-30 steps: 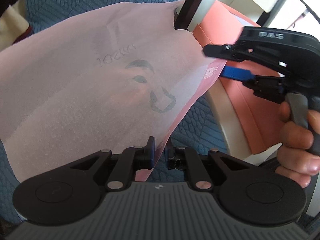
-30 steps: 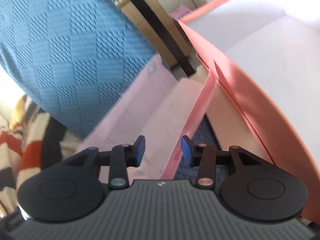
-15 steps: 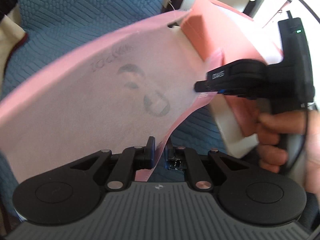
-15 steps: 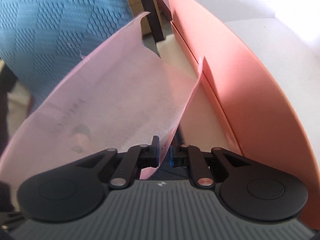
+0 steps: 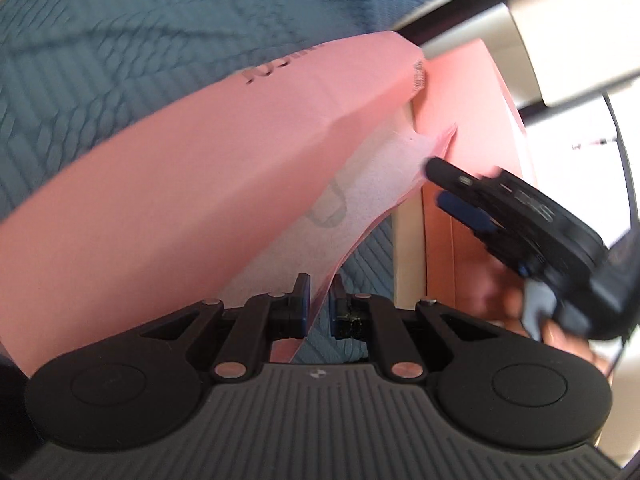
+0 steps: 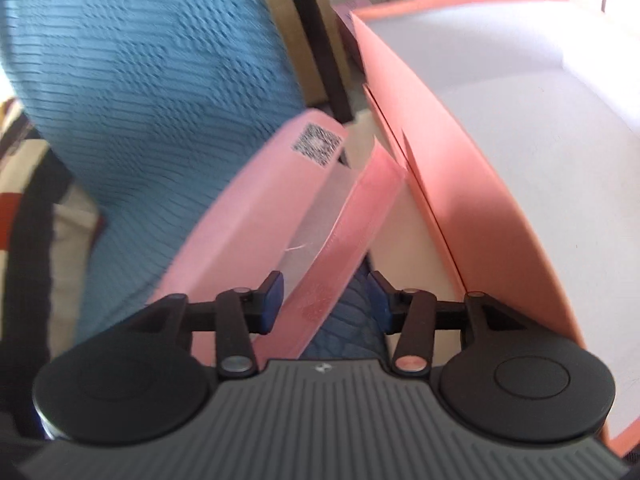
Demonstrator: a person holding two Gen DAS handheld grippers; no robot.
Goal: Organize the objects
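The pink bag's (image 5: 192, 184) lower edge is being pinched between the clenched fingers of the left gripper (image 5: 319, 300). The right gripper (image 6: 326, 300) has just been opening; its fingers are being held released, the bag's pink strip lying between them ungripped. The bag is being held over the blue textured cover (image 5: 100, 40), just beside the salmon cardboard box (image 6: 460, 184).
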